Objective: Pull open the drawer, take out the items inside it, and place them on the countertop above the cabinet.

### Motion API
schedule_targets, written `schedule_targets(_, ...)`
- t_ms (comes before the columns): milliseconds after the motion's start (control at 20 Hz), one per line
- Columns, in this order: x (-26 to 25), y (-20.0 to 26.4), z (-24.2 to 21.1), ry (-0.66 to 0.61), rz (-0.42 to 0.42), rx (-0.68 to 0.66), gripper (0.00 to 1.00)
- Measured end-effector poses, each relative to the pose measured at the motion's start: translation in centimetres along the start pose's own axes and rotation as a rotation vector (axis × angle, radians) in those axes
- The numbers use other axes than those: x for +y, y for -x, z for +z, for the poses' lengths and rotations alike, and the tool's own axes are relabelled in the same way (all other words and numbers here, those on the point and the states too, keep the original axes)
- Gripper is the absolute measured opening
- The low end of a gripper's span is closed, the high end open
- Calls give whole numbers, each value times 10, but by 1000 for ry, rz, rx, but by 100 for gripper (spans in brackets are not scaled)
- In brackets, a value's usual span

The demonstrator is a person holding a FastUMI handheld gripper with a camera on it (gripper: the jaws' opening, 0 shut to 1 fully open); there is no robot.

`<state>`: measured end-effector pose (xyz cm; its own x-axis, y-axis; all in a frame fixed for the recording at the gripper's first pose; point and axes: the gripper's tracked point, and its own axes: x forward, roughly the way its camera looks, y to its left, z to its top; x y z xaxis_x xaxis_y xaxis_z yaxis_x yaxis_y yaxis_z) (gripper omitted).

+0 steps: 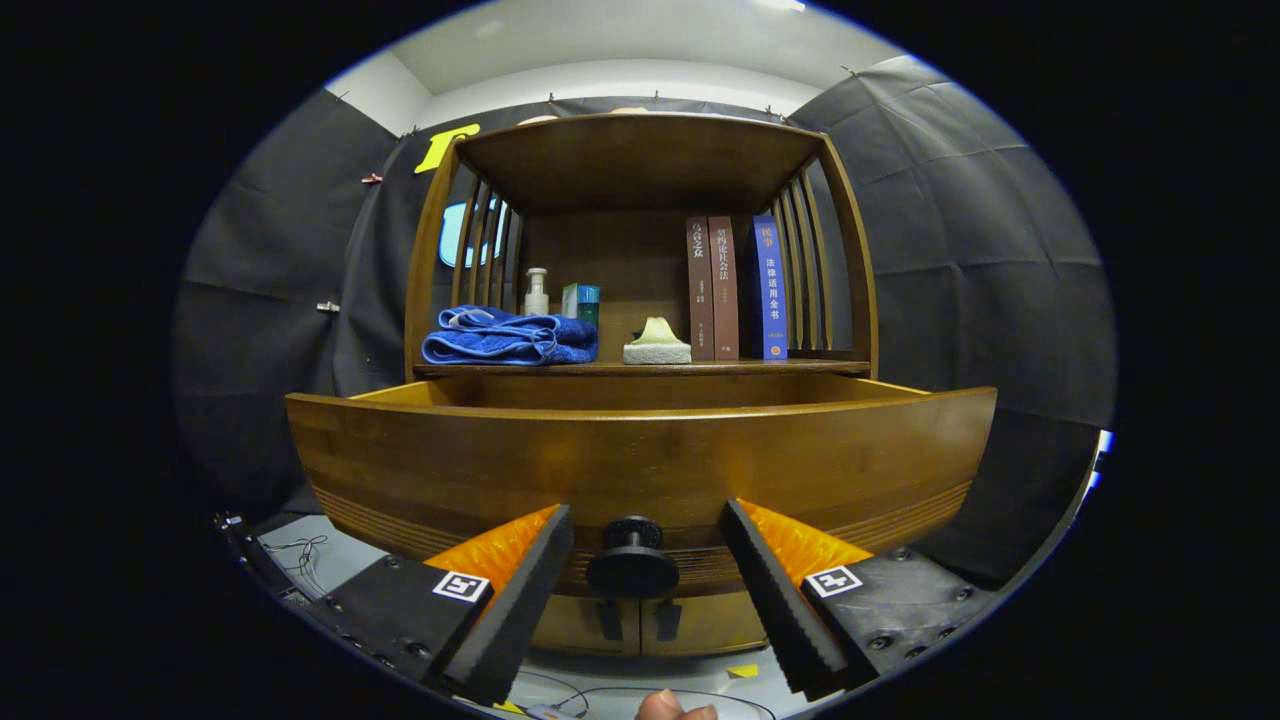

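Nearest us, our orange-and-black tongs [640, 590] stand spread, pinching nothing, with the round black drawer knob [632, 562] between their tips. Just beyond, the brown wooden drawer [640, 450] juts open, likely for reaching in; its contents hide behind the front. Farther ahead, the countertop [610, 369] carries a folded blue towel [505, 337].

Staged recording booth w/ black cloth walls [980, 260] pinned up around a wooden cabinet [640, 180]. Home-style props on its shelf: folded blue towel [508, 338], pump bottle [537, 292], books [735, 288]. Loose cables [300, 555] on floor.
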<state>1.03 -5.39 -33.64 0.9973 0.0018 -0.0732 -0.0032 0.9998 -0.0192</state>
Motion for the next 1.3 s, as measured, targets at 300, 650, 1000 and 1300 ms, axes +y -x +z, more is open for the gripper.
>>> schedule_targets(300, 2, -41, 12, -39, 1, 1, 98)
schedule_targets(650, 3, -94, 10, -15, -1, -5, 99)
schedule_targets(1000, 6, -131, 10, 3, -13, -29, 99)
schedule_targets(1300, 6, -155, 10, 13, -13, -11, 99)
